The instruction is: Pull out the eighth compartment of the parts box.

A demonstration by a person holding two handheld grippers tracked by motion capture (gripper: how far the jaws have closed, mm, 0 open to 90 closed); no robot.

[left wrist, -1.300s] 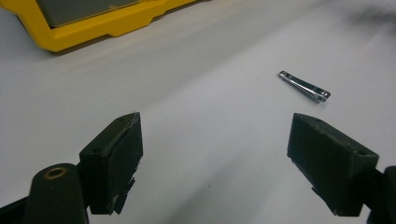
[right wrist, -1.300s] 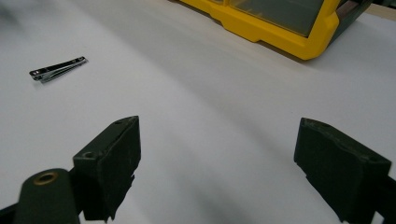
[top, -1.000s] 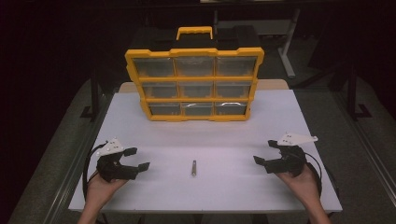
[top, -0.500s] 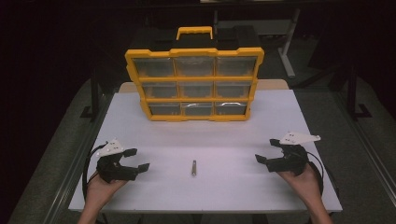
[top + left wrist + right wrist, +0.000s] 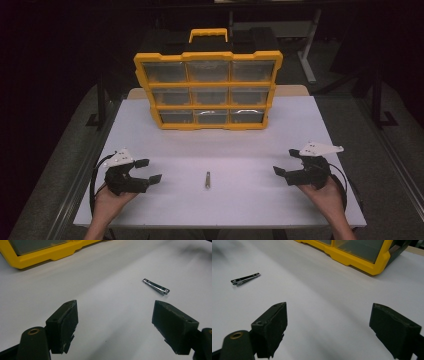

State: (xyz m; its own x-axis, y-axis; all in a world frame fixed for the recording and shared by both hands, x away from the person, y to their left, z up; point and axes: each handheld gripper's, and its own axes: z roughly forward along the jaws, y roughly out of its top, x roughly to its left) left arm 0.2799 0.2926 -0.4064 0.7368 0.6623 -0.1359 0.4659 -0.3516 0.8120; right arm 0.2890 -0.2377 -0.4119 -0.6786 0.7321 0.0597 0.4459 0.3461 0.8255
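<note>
A small metal nail clipper (image 5: 207,179) lies flat near the front middle of the white table (image 5: 220,145). It shows ahead and to the right in the left gripper view (image 5: 156,287), ahead and to the left in the right gripper view (image 5: 245,279). My left gripper (image 5: 148,170) rests open at the table's front left, jaws wide apart and nothing between them (image 5: 115,327). At the front right my right gripper (image 5: 287,162) is open too, equally bare (image 5: 328,327). Both point inward at the clipper from a distance.
A yellow organiser case (image 5: 209,90) with clear-fronted compartments and a yellow handle stands upright at the back of the table; its lower edge shows in both gripper views (image 5: 40,257) (image 5: 352,257). Dark floor and table legs surround the table.
Both grippers have shifted only slightly, staying open at the front corners. The clipper and the case have not moved.
</note>
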